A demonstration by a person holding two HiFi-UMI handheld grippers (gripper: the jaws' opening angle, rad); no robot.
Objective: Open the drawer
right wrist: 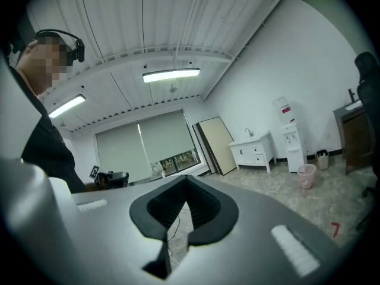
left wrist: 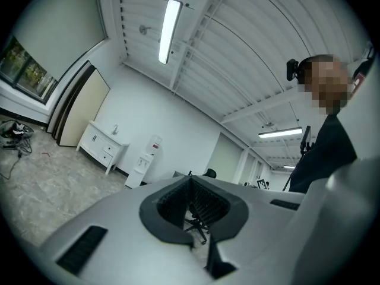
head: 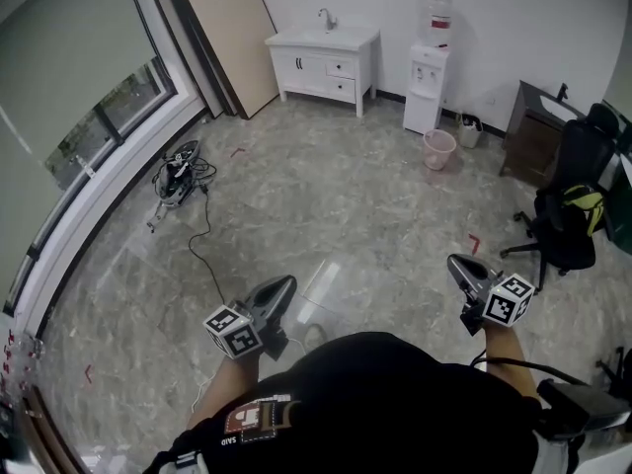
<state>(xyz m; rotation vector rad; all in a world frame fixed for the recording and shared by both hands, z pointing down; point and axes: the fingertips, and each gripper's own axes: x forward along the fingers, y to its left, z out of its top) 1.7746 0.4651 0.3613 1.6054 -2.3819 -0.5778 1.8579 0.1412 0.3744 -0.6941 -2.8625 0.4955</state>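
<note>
Drawer (head: 341, 67) shut in white cabinet (head: 296, 65) (far wall); pink bin (head: 438, 149) nearby.

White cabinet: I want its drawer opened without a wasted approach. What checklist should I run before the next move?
1. Left gripper empty, jaws together: ok.
2. Right gripper empty, jaws together: ok.
3. White cabinet in sight at the far wall: ok.
4. Its drawers within reach: not ok, they stand far across the floor.
5. Straight path to it: ok; the black cable lies off to the left.
6. Handle shape for the grip: cannot tell, too small.
</note>
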